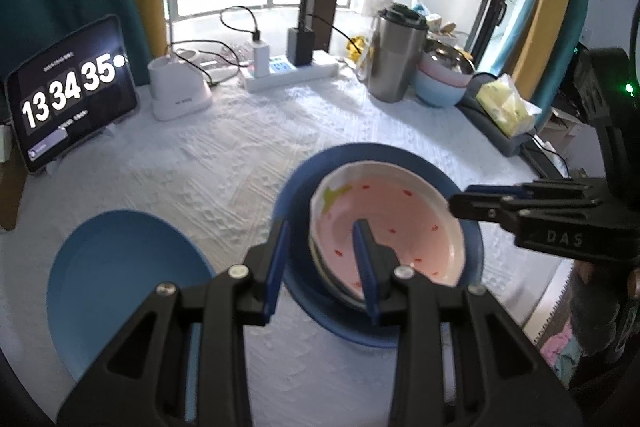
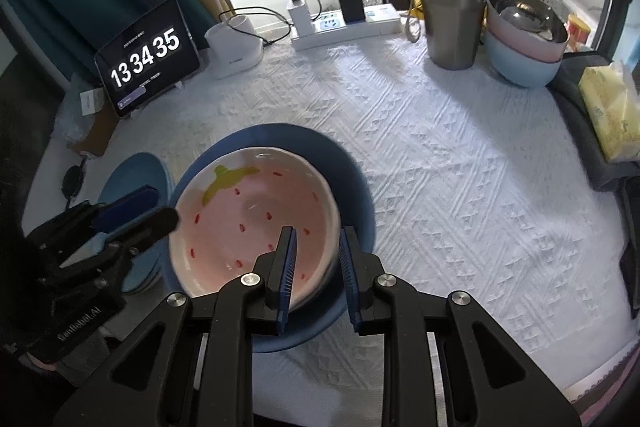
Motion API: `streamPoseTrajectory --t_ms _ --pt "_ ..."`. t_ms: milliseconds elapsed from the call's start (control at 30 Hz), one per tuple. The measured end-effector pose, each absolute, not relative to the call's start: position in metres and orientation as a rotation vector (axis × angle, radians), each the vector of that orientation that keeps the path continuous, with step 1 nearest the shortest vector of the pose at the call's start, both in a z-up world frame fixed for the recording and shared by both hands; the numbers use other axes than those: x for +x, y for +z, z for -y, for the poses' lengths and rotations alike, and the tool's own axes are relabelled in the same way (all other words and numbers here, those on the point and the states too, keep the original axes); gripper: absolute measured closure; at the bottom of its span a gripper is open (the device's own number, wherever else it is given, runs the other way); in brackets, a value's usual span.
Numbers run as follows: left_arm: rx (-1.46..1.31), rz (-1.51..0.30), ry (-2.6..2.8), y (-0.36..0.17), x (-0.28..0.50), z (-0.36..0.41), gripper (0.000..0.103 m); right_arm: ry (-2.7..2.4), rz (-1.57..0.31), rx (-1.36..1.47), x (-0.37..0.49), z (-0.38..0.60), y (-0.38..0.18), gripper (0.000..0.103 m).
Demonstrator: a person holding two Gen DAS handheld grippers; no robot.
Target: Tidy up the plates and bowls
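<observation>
Two blue plates are seen on the bench (image 2: 460, 167): a light plate (image 1: 124, 283) and a dark plate (image 2: 352, 179) carrying one pink bowl (image 2: 248, 223). The left gripper (image 1: 324, 267) and the right gripper (image 2: 318, 267) each straddle the bowl's rim, fingers spread, not pinching.

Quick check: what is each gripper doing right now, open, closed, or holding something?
Left gripper: open, jaws straddling the near rim of the strawberry bowl, not clamped.
Right gripper: open, jaws astride the same bowl's rim, not clamped.
</observation>
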State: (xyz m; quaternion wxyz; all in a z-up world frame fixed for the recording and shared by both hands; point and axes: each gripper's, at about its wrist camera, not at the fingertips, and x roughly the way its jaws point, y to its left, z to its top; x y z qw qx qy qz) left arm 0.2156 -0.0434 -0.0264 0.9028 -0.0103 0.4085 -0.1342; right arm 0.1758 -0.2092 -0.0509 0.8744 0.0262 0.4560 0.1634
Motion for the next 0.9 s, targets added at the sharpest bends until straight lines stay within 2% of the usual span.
streamPoseTrajectory --t_ms 167,267,400,500,900 --pt "-0.036 -0.814 -0.235 -0.028 0.216 0.032 0.066 0.329 -0.911 0.036 0.175 0.219 -0.049 0.079" --pt "-0.059 -0.785 -0.205 -0.030 0.214 0.025 0.060 0.295 -0.864 -0.005 0.173 0.223 -0.047 0.079" --pt "-0.082 -0.764 -0.172 -0.032 0.212 0.015 0.059 0.296 -0.824 0.001 0.173 0.233 -0.047 0.078" --pt "-0.087 -0.741 -0.157 -0.033 0.209 0.011 0.058 0.303 -0.797 -0.001 0.173 0.237 -0.047 0.072" --pt "-0.089 -0.761 -0.151 -0.048 0.202 0.015 0.057 0.367 -0.722 -0.004 0.177 0.244 -0.055 0.060"
